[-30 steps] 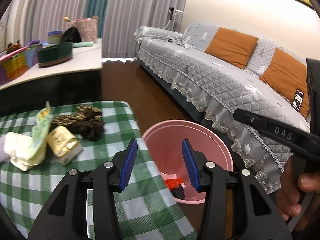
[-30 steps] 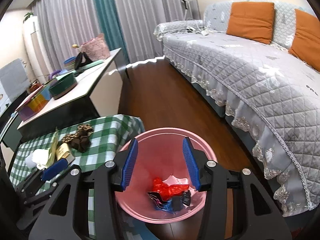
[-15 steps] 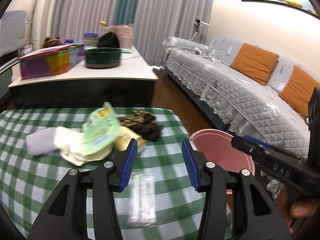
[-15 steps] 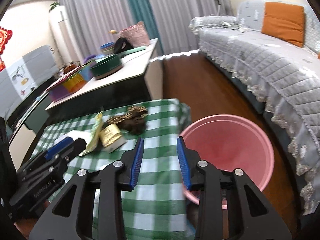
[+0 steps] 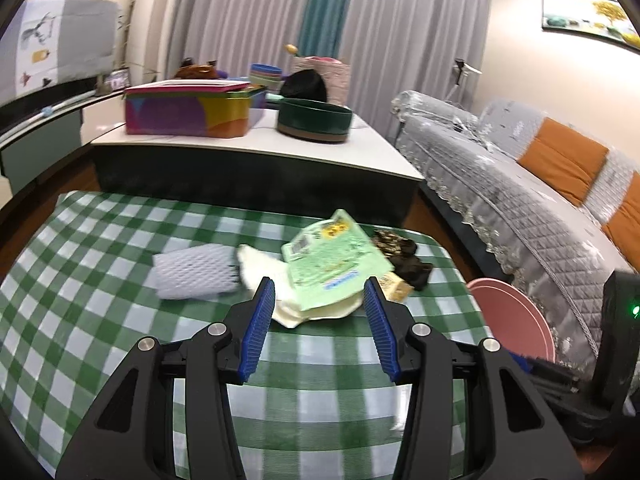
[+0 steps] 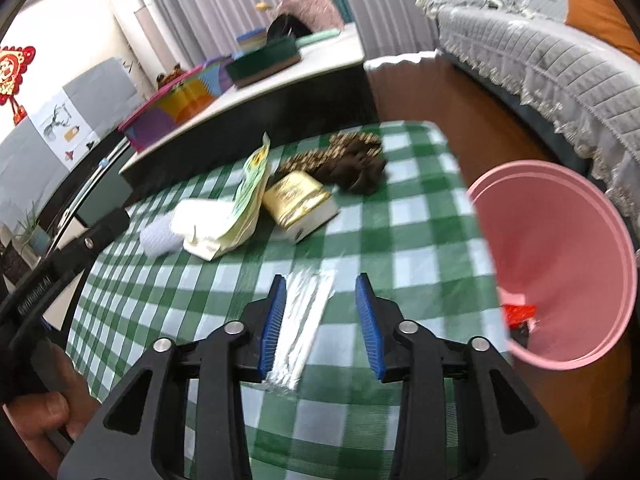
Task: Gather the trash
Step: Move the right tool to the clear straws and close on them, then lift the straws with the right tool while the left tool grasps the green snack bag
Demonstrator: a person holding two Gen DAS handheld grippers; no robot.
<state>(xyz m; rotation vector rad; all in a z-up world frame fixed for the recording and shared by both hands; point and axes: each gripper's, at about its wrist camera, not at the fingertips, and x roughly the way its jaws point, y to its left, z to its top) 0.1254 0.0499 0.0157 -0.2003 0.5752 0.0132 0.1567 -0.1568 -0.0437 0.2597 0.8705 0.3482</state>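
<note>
Right wrist view: your right gripper (image 6: 320,320), jaws opening, straddles the clear crinkled plastic wrapper (image 6: 302,324) flat on the green-checked desk (image 6: 420,240), not pinched | left gripper (image 5: 318,324) parted, empty, facing the green snack pouch (image 5: 334,258) pile | pink plastic bin (image 6: 560,240) holds a red wrapper (image 6: 518,314); most trash remains.

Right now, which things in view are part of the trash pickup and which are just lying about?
Job:
- clear wrapper, lying between the opening right jaws
- green packet
- cream bag
- foam net
- gold packet
- dark wrapper
- pink bin

Lying about:
- colourful box
- green bowl
- sofa
</note>
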